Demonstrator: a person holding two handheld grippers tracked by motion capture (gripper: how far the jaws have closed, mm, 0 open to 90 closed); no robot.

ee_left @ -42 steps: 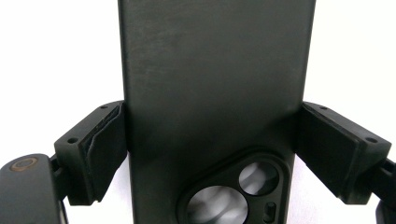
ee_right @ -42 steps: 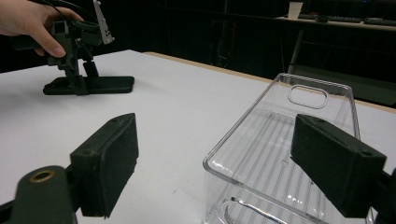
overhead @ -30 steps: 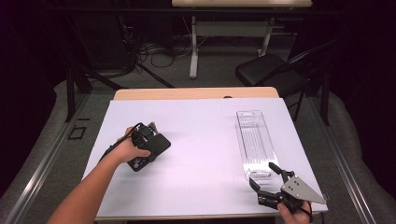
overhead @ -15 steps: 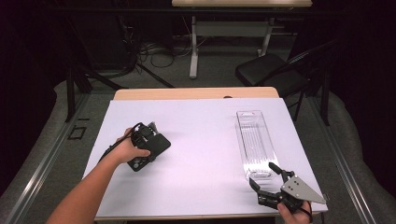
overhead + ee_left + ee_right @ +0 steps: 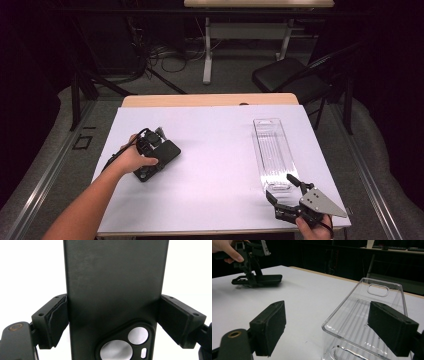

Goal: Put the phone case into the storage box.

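A black phone case (image 5: 165,152) lies on the left part of the white table sheet (image 5: 220,155), its camera cutout (image 5: 125,345) toward me. My left gripper (image 5: 151,161) (image 5: 113,315) comes down on it from above, shut with both pads against the case's long sides (image 5: 115,285). A clear plastic tray (image 5: 272,147) (image 5: 352,322) runs lengthwise on the right, with nothing in it. My right gripper (image 5: 280,186) (image 5: 327,308) stands open at the tray's near end; the tray's near corner sits between its jaws, untouched. In the right gripper view the left gripper and case (image 5: 265,279) show far left.
The wooden table top (image 5: 210,100) shows beyond the sheet's far edge. A dark folding chair (image 5: 290,80) stands behind the table at right, with another table's white leg (image 5: 206,50) and floor cables (image 5: 165,55) farther back. Bare sheet lies between case and tray.
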